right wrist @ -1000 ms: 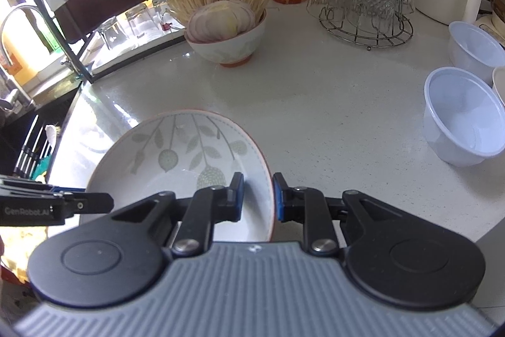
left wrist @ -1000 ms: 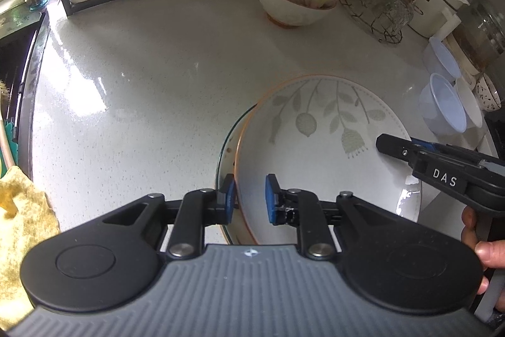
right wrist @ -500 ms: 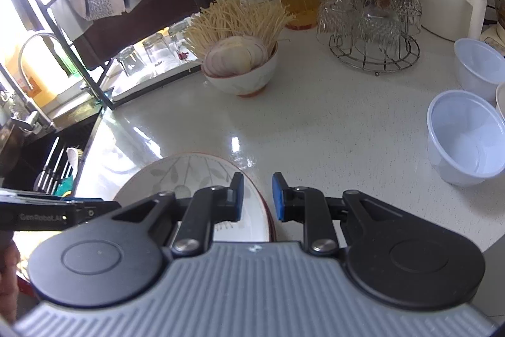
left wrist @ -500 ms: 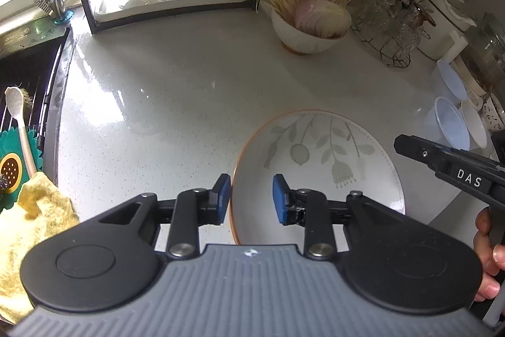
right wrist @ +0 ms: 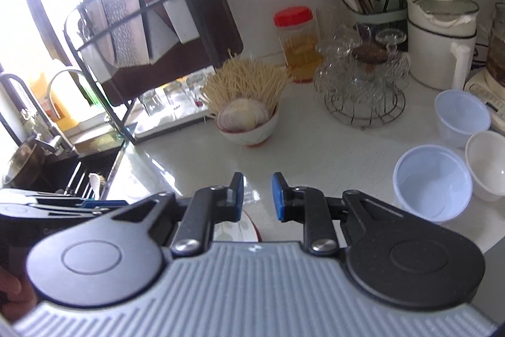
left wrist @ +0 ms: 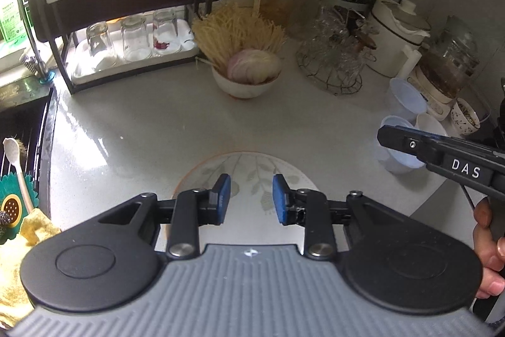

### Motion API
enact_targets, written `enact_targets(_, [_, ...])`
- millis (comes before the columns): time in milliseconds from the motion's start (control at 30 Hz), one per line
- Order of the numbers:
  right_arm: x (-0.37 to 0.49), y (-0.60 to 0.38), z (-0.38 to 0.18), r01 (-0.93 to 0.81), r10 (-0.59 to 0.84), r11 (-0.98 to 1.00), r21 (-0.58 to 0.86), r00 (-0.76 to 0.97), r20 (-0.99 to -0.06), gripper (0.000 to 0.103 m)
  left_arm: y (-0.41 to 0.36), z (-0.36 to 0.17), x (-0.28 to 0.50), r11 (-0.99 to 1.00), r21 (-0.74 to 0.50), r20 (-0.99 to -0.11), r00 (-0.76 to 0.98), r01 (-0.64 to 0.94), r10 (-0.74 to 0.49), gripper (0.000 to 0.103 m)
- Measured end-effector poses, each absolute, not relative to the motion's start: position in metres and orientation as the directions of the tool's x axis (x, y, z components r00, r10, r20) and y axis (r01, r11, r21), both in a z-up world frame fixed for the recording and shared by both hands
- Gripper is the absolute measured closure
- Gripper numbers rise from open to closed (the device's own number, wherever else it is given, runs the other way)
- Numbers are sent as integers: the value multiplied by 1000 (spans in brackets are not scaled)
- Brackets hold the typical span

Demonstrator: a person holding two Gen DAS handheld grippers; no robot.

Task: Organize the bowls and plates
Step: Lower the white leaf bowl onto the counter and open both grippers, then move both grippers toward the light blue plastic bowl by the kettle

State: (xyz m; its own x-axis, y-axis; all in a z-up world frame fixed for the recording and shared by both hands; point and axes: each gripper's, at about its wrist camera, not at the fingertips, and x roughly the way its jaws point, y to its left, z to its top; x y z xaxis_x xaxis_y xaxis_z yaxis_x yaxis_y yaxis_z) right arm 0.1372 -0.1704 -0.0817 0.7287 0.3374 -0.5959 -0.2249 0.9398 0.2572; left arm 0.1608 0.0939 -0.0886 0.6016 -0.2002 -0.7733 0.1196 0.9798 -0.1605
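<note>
left wrist: left gripper (left wrist: 249, 198) jaws released above plate (left wrist: 249, 166); noodle bowl (left wrist: 246, 84), plastic bowls (right wrist: 434, 182) near; right gripper (right wrist: 257, 196) released.

A home kitchen: sink tap (right wrist: 58, 84), drying glasses (left wrist: 134, 37) and a chopstick holder (right wrist: 372, 11) on the counter (left wrist: 157, 128)

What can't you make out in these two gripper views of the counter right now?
- Leaf-pattern plate: near half is hidden behind the left gripper in the left view; in the right view only a sliver shows past the right gripper.
- Whether other plates lie under it: hidden.
- Pale blue bowl: partly covered by the right gripper's finger in the left view.
- Sink contents: dark, with glare from the window, in the right view.
</note>
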Motion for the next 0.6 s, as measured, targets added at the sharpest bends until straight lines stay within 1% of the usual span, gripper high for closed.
enact_targets(133, [125,-190,-65,-236,342,938,253,748,-569,80,69,-70,150,973,-178,-731,643,144,-229,69])
enact_targets(200, [119,-200,-59,-239,338,939,246,763,-550,80,56,-65,148,975,-166,-729,648,146,-221,68])
enact_targets(267, [115,-211,-56,-239,331,942,235,773,-542,80,47,-62,145,971,-181,-720,652,153,-237,68])
enact_targets(400, [106,-233,-47,-232,313,949,215,789,-529,80,26,-61,138,975,-164,-728,648,153,-224,68])
enact_targets(500, [97,-251,-41,-224,303,952,209,792,-530,80,15,-56,131,976,-162,-722,657,145,-218,68])
enact_targets(600, [89,-270,-39,-214,303,951,223,789,-534,80,10,-50,128,974,-187,-715,662,127,-223,68])
